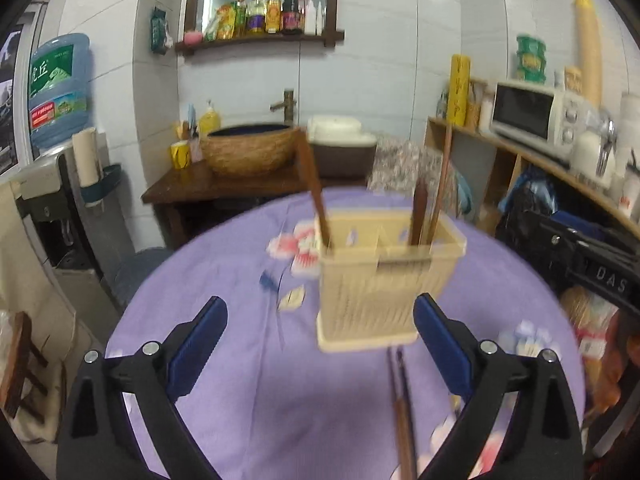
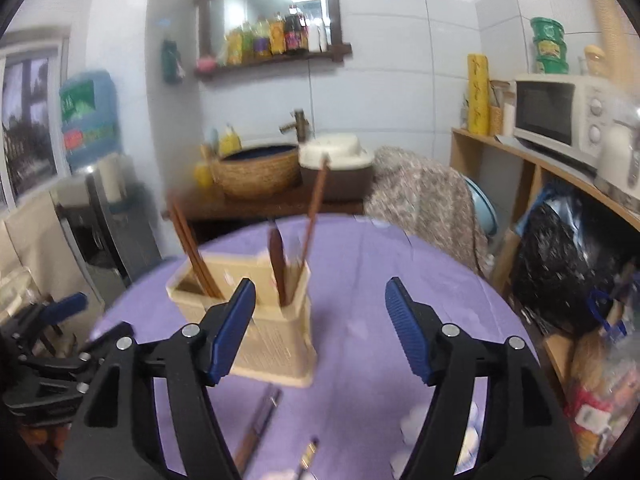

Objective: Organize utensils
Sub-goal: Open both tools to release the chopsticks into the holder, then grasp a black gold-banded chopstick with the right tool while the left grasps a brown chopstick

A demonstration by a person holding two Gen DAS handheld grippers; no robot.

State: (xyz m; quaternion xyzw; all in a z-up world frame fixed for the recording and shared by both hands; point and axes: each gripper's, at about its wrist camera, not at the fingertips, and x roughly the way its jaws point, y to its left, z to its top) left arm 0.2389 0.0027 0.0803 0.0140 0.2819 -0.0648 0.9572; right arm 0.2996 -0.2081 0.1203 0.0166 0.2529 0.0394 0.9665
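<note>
Utensils first: we see a beige utensil holder (image 1: 390,276) standing upright on the purple-clothed counter (image 1: 224,280), with dark wooden chopsticks (image 1: 316,196) leaning out of its left compartment and a wooden spoon (image 1: 418,216) plus more sticks rising from the right one. A loose pair of chopsticks (image 1: 402,412) lies flat on the cloth just near of the holder.

Our left gripper (image 1: 320,344) has its blue pads spread wide with nothing between them but bare cloth; the holder sits just beyond it, towards the right finger, and the loose chopsticks run down close beside that finger. Our right gripper (image 2: 320,332) is also parted, somewhat less wide, and grips nothing. From its camera the holder (image 2: 272,332) is partly hidden behind the left finger (image 2: 230,332), so it lies ahead and to the left of the gap, while the loose chopsticks (image 2: 258,428) lie near and low, between the fingers.

From the left wrist we get the holder's slotted front wall and the other gripper's black body at the far right edge. From the right wrist we get instead the holder's open top and side corner, a second small dark utensil (image 2: 308,454) on the cloth at the very near edge, too blurred to name, and the left gripper's black frame at the far left.
</note>
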